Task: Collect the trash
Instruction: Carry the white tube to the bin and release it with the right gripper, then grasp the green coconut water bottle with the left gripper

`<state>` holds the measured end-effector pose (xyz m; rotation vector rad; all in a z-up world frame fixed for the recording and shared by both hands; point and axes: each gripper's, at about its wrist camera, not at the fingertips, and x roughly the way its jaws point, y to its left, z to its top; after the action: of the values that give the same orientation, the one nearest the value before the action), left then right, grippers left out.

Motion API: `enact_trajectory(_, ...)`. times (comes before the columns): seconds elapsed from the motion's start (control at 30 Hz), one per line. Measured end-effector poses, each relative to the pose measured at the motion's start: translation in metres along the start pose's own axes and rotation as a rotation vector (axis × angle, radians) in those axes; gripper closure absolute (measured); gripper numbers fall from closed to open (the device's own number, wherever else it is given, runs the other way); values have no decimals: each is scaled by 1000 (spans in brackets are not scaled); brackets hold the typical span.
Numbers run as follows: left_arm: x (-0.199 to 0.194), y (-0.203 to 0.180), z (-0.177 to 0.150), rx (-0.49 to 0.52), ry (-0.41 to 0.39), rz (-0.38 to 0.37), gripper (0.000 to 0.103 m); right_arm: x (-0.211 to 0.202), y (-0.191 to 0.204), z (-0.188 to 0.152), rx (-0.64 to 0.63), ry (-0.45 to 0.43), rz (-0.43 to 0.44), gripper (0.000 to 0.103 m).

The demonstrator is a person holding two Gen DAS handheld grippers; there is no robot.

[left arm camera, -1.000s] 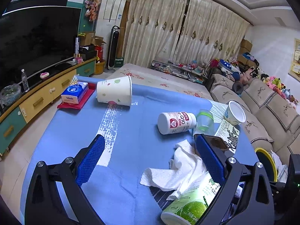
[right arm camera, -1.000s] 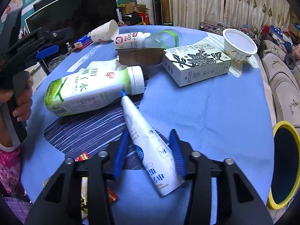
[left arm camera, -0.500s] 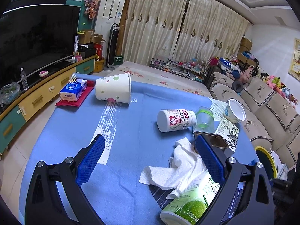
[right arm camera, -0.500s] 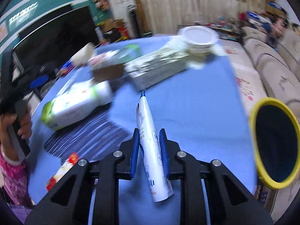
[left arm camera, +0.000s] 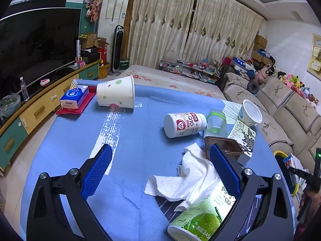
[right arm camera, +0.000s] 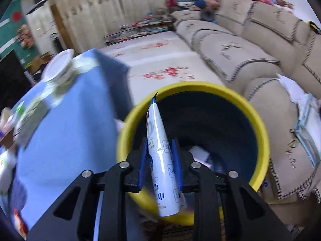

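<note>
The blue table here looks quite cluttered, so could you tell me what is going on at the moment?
A person is clearing trash with a handheld gripper in each hand. The right gripper holds a white tube over the yellow-rimmed bin beside the blue table; its jaws are opening with the tube between them. The left gripper hangs open and empty over the table, near a crumpled tissue, a green bottle and a white pill bottle.

Even indoor light — right wrist view motion-blurred, perhaps overexposed; fisheye-bent edges.
</note>
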<state>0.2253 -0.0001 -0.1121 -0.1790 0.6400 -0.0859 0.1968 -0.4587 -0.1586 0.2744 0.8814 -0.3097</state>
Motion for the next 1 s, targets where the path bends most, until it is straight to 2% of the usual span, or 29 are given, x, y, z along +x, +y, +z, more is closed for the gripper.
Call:
enact_trajectory(0.07,1,-2,-1,7,5,0,7,9,-13,6,52,8,-19,70)
enact_trajectory(0.13,3,-2,-1,11,9,4,7,10,-20,8,80,4,-28,54)
enact_trajectory(0.37,4,-7,-2,33,25,-25,7,-9,-10,-1,63,-30,16,44)
enact_trajectory(0.57,-9,-29,-4,126,33,-147,7,-22,13,-9,13,-32,53,43)
enact_trajectory(0.7,-21,-49,-8,241,43,-195,7,-28,25,-13,-6,-29,79,43)
enact_trajectory(0.83,-25,-69,-21,405,63,-176,8,-31,28,-17,-11,-28,98,42)
enact_trajectory(1.0,-15,-80,-36,511,130,-176,17,-32,27,-22,-4,-25,109,42)
